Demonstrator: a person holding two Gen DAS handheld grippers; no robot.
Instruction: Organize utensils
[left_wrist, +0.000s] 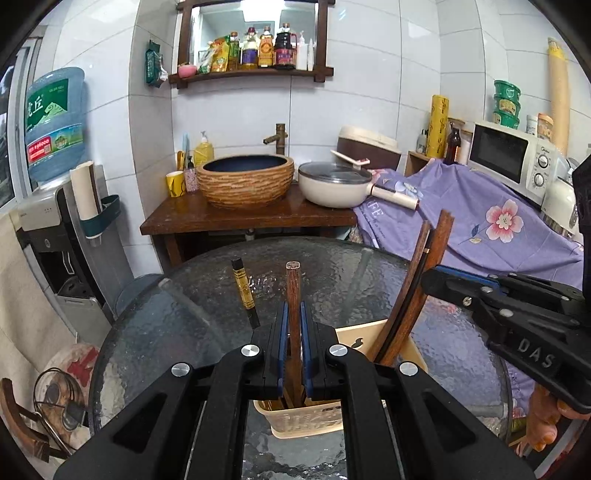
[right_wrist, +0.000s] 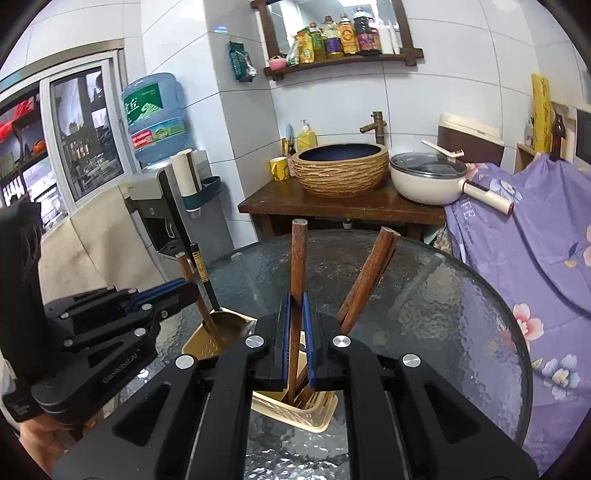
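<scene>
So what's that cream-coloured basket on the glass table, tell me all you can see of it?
The utensil holder is a cream plastic caddy with perforated sides and at least two compartments. It stands upright on the glass table. Dark wooden utensils stand leaning in it, and a black-handled ladle rests in one section. The left gripper and right gripper each grip a wooden handle that runs down into it.

Left claw (left_wrist: 293, 345) and right claw (right_wrist: 298, 341) each clamp narrow, angled down toward one another.

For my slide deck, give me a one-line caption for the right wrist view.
Right gripper closed on a wooden utensil handle standing in a beige holder on a glass table.
</scene>
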